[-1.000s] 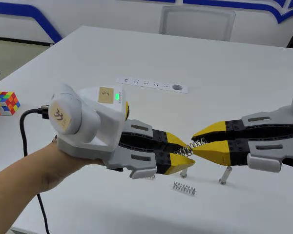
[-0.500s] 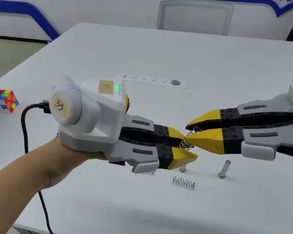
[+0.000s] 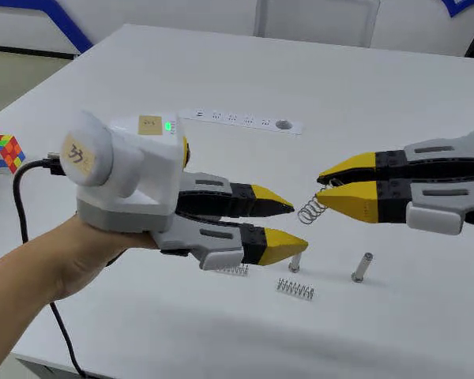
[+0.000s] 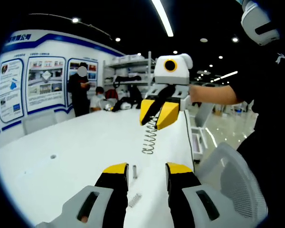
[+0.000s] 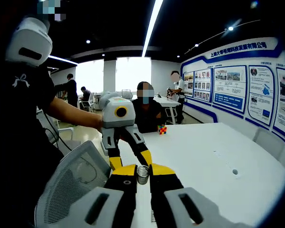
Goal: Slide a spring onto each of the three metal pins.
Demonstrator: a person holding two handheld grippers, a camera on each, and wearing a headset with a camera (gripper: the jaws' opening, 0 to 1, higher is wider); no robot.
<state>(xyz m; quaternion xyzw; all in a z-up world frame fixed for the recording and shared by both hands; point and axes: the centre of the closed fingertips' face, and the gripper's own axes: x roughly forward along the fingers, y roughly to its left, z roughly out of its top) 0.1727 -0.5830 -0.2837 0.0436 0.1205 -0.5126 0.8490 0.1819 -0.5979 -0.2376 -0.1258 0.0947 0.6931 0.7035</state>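
Right gripper point(image 3: 320, 185) comes in from the right, its yellow-tipped jaws clenched on the top end of a spring point(image 3: 310, 209), and the coil dangles free below the tips, up in the air above the white table point(image 3: 221, 71). Over on the other side, the left gripper point(image 3: 299, 223) sits in the person's hand point(image 3: 79, 253), jaws released and spread with nothing between them, tips pointing toward the hanging spring but not touching it. Down on the table, two metal pins stand upright: one pin point(image 3: 295, 263) just below the left gripper's lower tip, a second pin point(image 3: 363, 267) off to the right. A loose spring point(image 3: 295, 289) lies flat in front of the first pin, and another spring point(image 3: 233, 270) peeks out from under the left gripper. In the left gripper view the held spring hangs straight down from the right gripper's pinched tips. Farther back lies a white power strip point(image 3: 245, 122), and a coloured puzzle cube point(image 3: 1, 152) sits at the left edge.
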